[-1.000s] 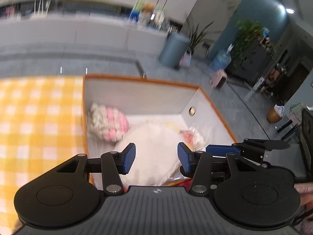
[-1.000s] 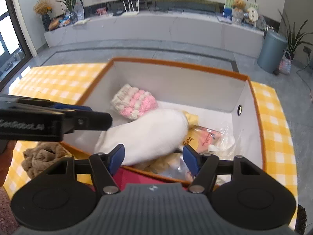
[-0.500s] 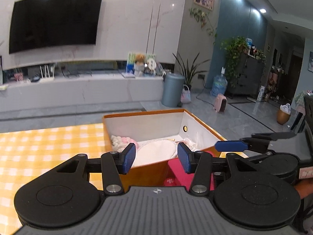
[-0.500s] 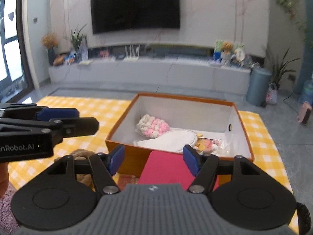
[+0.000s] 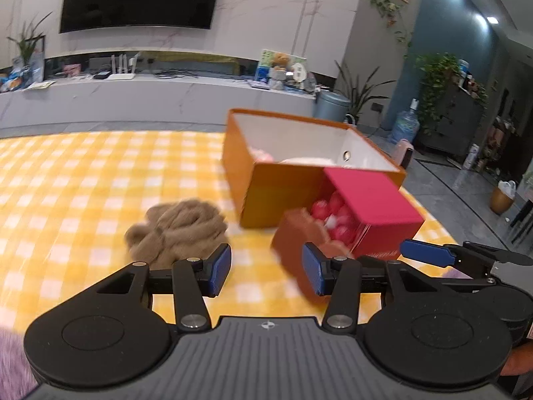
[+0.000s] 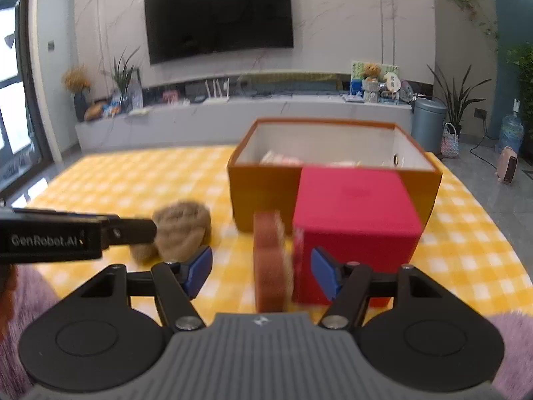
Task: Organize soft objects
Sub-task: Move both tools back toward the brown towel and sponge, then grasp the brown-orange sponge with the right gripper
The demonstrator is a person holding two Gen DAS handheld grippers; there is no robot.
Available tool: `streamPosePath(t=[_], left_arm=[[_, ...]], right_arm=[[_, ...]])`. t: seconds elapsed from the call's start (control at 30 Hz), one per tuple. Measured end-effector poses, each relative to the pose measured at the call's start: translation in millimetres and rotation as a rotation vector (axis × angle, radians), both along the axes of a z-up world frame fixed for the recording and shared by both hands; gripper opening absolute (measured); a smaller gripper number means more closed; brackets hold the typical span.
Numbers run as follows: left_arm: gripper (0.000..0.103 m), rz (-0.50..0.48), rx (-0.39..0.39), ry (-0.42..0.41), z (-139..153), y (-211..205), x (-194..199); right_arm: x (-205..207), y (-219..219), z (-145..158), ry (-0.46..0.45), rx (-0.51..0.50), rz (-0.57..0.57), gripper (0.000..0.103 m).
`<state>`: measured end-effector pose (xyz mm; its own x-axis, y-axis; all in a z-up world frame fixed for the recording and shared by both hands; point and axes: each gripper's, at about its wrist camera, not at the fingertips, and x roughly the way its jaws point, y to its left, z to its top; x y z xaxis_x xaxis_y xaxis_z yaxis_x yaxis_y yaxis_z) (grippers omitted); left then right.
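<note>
An orange box with a white inside stands on the yellow checked cloth and holds pink-white and white soft things. A tan fuzzy bundle lies on the cloth left of the box. A brown sponge-like block stands in front of a red box. My left gripper is open and empty, low over the cloth between bundle and block. My right gripper is open and empty, with the brown block just ahead of its fingertips.
The red box lies open on its side against the orange box, with red-white balls inside. The checked cloth stretches to the left. A purple fuzzy item sits at the near edges. A TV console stands beyond the table.
Both grippers have pulled back and down from above the orange box to the near part of the table. The white soft thing stays in the box. Both remain open.
</note>
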<state>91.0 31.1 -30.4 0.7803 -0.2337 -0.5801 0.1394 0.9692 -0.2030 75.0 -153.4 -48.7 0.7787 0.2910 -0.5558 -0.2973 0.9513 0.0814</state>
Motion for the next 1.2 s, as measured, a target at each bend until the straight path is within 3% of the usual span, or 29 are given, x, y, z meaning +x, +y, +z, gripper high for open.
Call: streamPosePath(t=[0.13, 0.33, 0.43, 0.67, 0.8, 0.97, 1.2], left_arm=[[0.057, 0.048, -0.039, 0.018, -17.3, 14.9, -13.2], [0.057, 0.113, -0.076, 0.028, -37.6, 34.3, -23.9], [0.056, 0.121, -0.070, 0.034, -45.3, 36.2, -27.3], [0.057, 0.117, -0.046, 0.090, -55.9, 31.3, -20.5], [0.057, 0.124, -0.048, 0.114, -59.7, 31.3, -17.2], [0.057, 0.125, -0.032, 0.121, -60.9, 28.7, -16.5], [0.057, 0.140, -0.012, 0.104, -55.4, 26.5, -19.4]], right_arm=[[-10.5, 8.0, -16.6, -0.010, -0.068, 0.017, 0.066], [-0.8, 4.9, -31.3, 0.009, -0.072, -0.018, 0.066], [3.7, 5.1, -38.5, 0.024, -0.073, -0.032, 0.077], [23.3, 2.2, -54.3, 0.079, -0.034, -0.070, 0.077], [30.0, 5.8, -61.7, 0.100, -0.023, -0.049, 0.064], [36.0, 11.8, -64.2, 0.079, -0.015, -0.041, 0.060], [45.6, 23.2, -65.2, 0.054, -0.019, -0.007, 0.032]])
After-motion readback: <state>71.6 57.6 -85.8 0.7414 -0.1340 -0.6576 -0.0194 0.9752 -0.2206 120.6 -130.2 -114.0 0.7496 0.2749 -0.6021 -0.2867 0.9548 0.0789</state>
